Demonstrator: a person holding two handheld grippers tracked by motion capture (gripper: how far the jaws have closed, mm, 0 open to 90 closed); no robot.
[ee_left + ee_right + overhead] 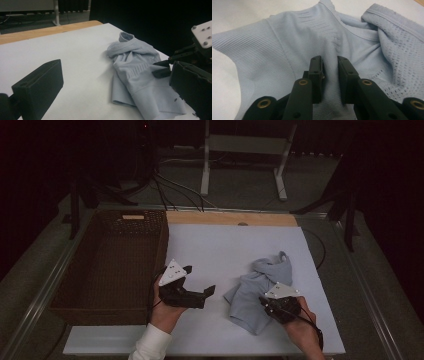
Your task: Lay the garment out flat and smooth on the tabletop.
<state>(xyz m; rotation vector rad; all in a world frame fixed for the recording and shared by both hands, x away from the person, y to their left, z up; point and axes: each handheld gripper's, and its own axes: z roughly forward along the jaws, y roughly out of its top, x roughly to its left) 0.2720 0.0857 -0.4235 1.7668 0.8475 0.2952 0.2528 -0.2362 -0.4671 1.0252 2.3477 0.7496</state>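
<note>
Garment [260,292]: pale blue knit, crumpled into a loose heap on the white table top [225,245]. It lies right of table centre, at about 3 o'clock from the left gripper [197,287]. The right gripper view shows fine ribbing across the broad panel [262,57], an open mesh weave on the fold at 2 o'clock [397,57], and a thicker rolled hem along the upper edge. The left gripper view shows a tubular cuff or neck opening [126,37] standing up at the far end of the heap.

Right gripper [329,72]: black jaws with brass-coloured pivot bushings, a narrow gap between the pads. They are down on the near part of the garment, with a slim ridge of cloth between them. I cannot tell whether the pads actually pinch it. A grey three-cornered plate sits on top, seen in the high view.

Left gripper: jaws stand wide apart with nothing between them, poised over bare table at 9 o'clock from the garment. The blocky matte black pads [40,85] are well clear of the cloth.

Surroundings: a dark woven wicker basket [112,265], rectangular, sits at the table's left edge, at 9 o'clock from the left gripper. A light wooden strip [230,218] runs along the far edge at 12 o'clock. A white metal stand [245,150] and cables are on the floor beyond. Nothing lies between either gripper and the garment.
</note>
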